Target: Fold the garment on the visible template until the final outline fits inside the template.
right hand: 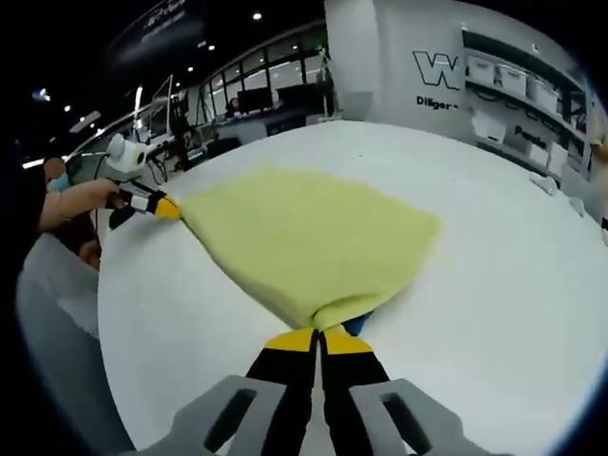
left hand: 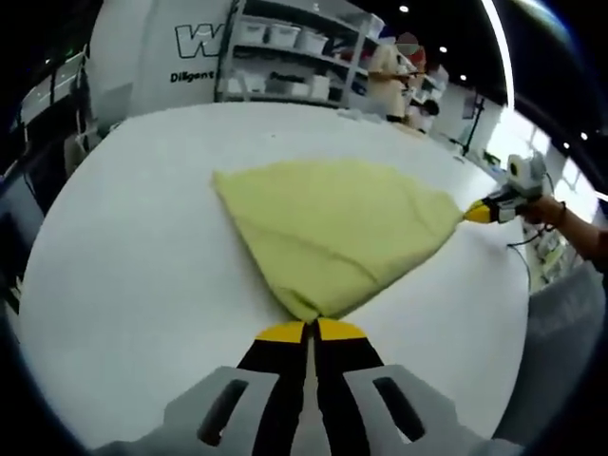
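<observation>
A pale yellow garment (left hand: 332, 228) is held off the white table (left hand: 142, 237), stretched between both grippers. In the left gripper view my left gripper (left hand: 312, 329) is shut on one corner of the cloth, and the right gripper (left hand: 480, 212) pinches the opposite corner at the far right. In the right gripper view the same garment (right hand: 304, 237) fans out from my right gripper (right hand: 319, 334), which is shut on its corner. The left gripper (right hand: 163, 207) holds the far corner at upper left. A small blue patch (right hand: 354, 326) shows under the cloth by my right jaws.
The white table (right hand: 513, 285) spreads wide around the cloth. Shelves with white bins (left hand: 285, 57) stand beyond its far edge. A person's hand and sleeve (left hand: 575, 233) hold the right gripper at the table's right edge; a hand (right hand: 81, 199) holds the left gripper.
</observation>
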Demonstrator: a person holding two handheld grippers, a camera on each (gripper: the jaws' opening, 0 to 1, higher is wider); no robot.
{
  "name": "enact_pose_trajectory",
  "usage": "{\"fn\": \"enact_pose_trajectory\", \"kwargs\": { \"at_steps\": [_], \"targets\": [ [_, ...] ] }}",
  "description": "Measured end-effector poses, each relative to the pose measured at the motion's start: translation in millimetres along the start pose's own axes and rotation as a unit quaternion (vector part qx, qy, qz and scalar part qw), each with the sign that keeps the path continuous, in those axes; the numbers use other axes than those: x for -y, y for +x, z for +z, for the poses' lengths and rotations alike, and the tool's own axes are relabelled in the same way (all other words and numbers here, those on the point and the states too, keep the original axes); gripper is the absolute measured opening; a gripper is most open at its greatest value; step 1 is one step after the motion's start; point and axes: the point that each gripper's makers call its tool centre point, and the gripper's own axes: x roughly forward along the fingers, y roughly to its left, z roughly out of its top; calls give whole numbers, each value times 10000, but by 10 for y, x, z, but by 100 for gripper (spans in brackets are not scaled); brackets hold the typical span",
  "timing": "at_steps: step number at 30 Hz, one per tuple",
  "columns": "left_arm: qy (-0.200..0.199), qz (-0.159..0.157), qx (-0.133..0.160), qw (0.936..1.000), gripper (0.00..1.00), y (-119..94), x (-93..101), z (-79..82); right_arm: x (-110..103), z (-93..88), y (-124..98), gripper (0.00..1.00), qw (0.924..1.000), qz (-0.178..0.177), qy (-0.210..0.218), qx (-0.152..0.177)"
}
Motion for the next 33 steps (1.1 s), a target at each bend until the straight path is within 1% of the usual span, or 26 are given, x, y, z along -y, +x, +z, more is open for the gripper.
{"fn": "enact_pose_trajectory", "kwargs": {
  "at_steps": [4,8,11,13,16,18,19,20,24,26,29,33],
  "targets": [
    [259,-54,-38,9996,0,-14,-21,3,71,-47,-55,0,9999,-66,-20,-91],
    [525,-197,-41,9984,0,-31,-6,-1,156,-111,-112,0,9997,-158,-6,-160],
    [741,-289,-131,9967,0,-43,-9,-27,193,-134,-122,0,9997,-173,39,-188],
    [1039,-329,-249,9937,0,-65,-31,-48,209,-144,-126,0,9995,-197,27,-234],
    [1060,-433,-253,9931,0,-77,-7,-40,199,-150,-123,0,9994,-172,-25,-309],
    [1295,-467,-327,9899,0,-81,-6,-45,194,-167,-118,0,9990,-162,-118,-387],
    [1403,-457,-334,9885,0,-79,-9,-44,195,-175,-116,0,9990,-166,-93,-416],
    [1592,-478,-329,9855,0,-78,-8,-40,192,-186,-118,0,9988,-160,-70,-447],
    [1828,-566,-394,9807,0,-91,11,-67,185,-203,-131,0,9988,-124,-56,-472],
    [1936,-593,-386,9785,0,-101,26,-78,179,-228,-141,0,9986,-105,-39,-508],
    [1919,-675,-416,9782,0,-112,43,-111,178,-259,-154,0,9985,-114,40,-540],
    [1905,-682,-438,9783,0,-132,52,-144,145,-276,-176,0,9983,-95,16,-568]
  ]
}}
